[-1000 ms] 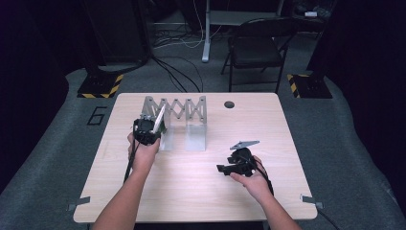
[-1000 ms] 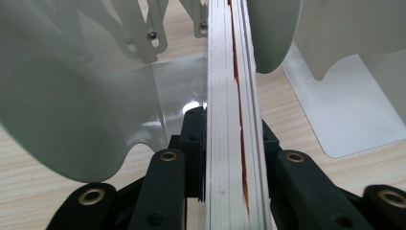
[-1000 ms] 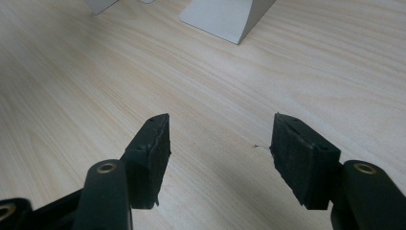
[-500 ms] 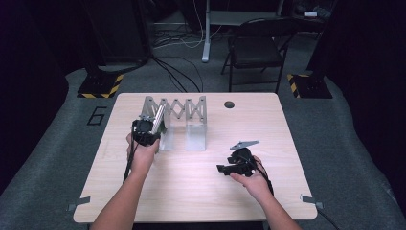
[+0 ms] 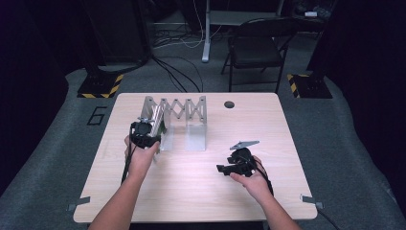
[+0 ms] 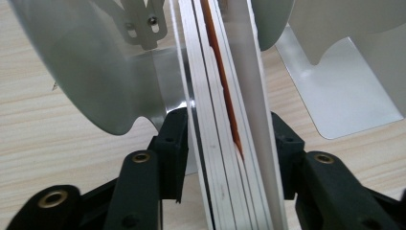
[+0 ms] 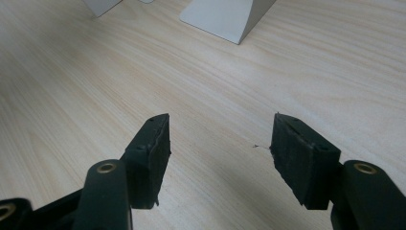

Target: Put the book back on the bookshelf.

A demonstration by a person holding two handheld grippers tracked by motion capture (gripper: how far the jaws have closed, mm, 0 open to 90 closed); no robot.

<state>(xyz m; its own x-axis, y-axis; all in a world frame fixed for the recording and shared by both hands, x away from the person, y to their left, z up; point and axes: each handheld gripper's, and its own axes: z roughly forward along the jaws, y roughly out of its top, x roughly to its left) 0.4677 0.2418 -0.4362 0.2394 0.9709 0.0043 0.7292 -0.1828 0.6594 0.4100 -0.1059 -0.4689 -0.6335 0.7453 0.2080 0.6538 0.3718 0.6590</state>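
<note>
Standing upright on edge in the left-hand bay of a metal accordion rack (image 5: pixel 184 110), a thin stack of white booklets (image 6: pixel 225 120) with one orange edge among them is seen between the jaws of the left claw (image 6: pixel 225 158). The stack's long axis is seen running straight away from the claw, toward twelve o'clock in the left gripper view, so that the jaws flank it at nine and three o'clock. The jaws have just been opening; a narrow gap can be made out on each side, and the pads are judged to be no longer pressing on the paper, though they are very close to it. The booklets are judged to be propped by the rack's metal divider (image 6: pixel 81 72), which rises at ten o'clock of the stack. A release is taken to be the step in hand, and a straight pull back along the stack's axis is judged necessary if the paper is not to be dragged out.

On the high view the left claw (image 5: pixel 143 134) is held at the rack's left end, whereas the right claw (image 5: pixel 237 163) is held well apart at four o'clock of the rack, low over the bare desk (image 5: pixel 191 191). Its jaws stand apart with nothing between them.
</note>
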